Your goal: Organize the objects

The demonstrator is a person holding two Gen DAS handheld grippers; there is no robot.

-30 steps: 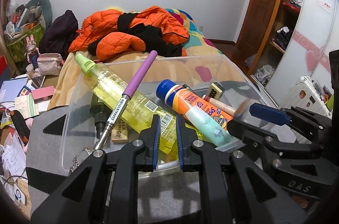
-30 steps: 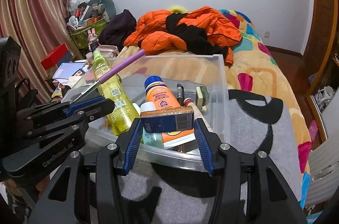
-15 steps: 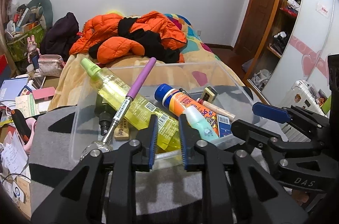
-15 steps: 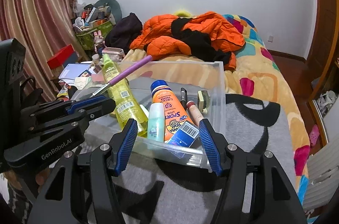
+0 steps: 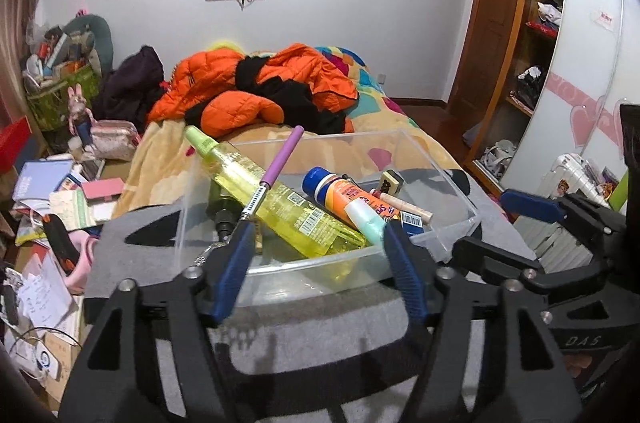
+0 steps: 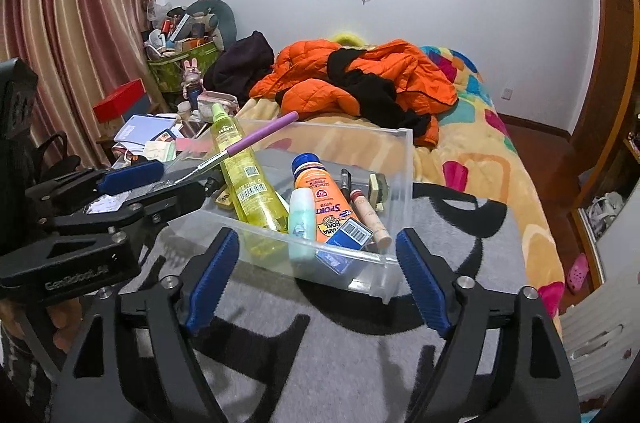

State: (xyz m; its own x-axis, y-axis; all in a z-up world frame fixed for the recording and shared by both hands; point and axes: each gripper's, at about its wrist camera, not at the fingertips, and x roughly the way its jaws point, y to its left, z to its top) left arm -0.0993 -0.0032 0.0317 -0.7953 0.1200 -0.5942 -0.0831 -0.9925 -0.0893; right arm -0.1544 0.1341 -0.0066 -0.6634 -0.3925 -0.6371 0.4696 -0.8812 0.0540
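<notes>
A clear plastic bin [image 6: 400,159] sits on the grey blanket. In it lie a yellow spray bottle [image 6: 244,183], a purple-handled tool [image 6: 260,133], an orange sunscreen bottle [image 6: 324,199], a small mint bottle [image 6: 302,219], a blue box [image 6: 348,235], a beige tube [image 6: 370,219] and a tile [image 6: 378,185]. My right gripper [image 6: 317,235] hovers just short of the bin's near wall, its jaws opening with nothing between the pads. My left gripper [image 5: 318,229] stands the same way beside it, jaws opening and empty, facing the bottle [image 5: 280,207] and box [image 5: 410,221].
An orange jacket [image 5: 248,91] is heaped on the bed behind the bin. Books, papers and a pink pouch crowd the bedside [image 5: 60,191] at the left. A wardrobe with shelves [image 5: 532,43] and a white suitcase [image 5: 572,175] stand to the right.
The right gripper let go of the blue box, which now lies in the bin. The left jaws, nearly shut at the bin's rim before, spread wide. Both grippers drew back and up.
</notes>
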